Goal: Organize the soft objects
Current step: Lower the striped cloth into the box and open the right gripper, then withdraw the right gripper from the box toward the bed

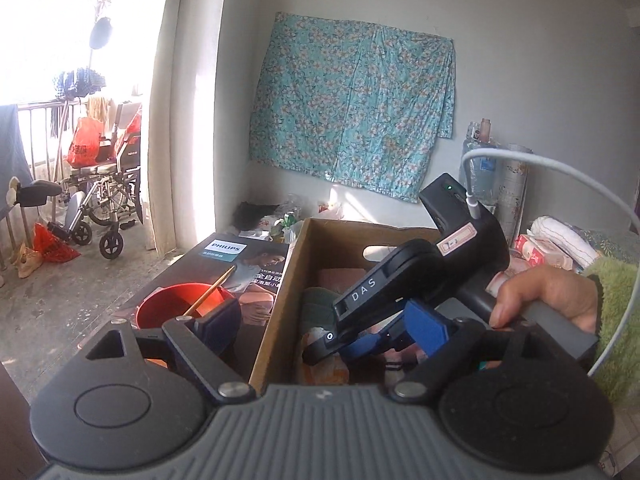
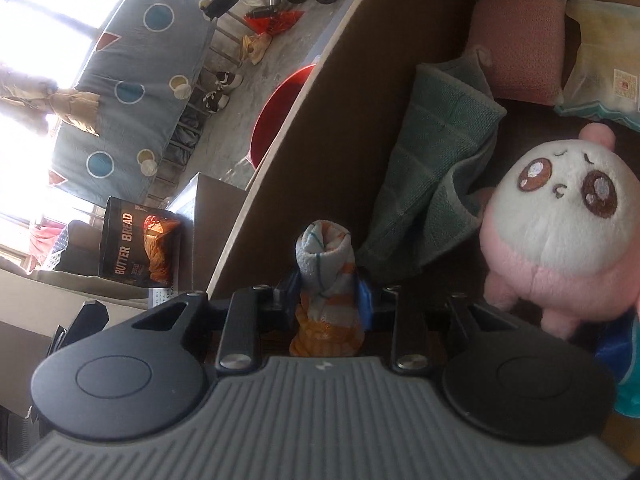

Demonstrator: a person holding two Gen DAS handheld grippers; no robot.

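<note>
Inside the open brown cardboard box (image 2: 280,184) already lie a folded green towel (image 2: 436,176), a pink cushion (image 2: 520,48) and a round pink-and-white plush toy (image 2: 560,220). The right gripper (image 2: 326,296), lowered into the box, pinches a rolled orange-and-white striped cloth (image 2: 326,280), not yet released. The left gripper (image 1: 320,320) hovers over the box, spread and empty.

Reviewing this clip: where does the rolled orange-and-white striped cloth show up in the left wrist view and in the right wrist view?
Left wrist view: rolled striped cloth shows only partly, low centre inside the cardboard box, under the right gripper.
Right wrist view: bottom centre, upright between the right gripper's pads, beside the green towel.
Shared landmark: the red basin just outside the box wall.
</note>
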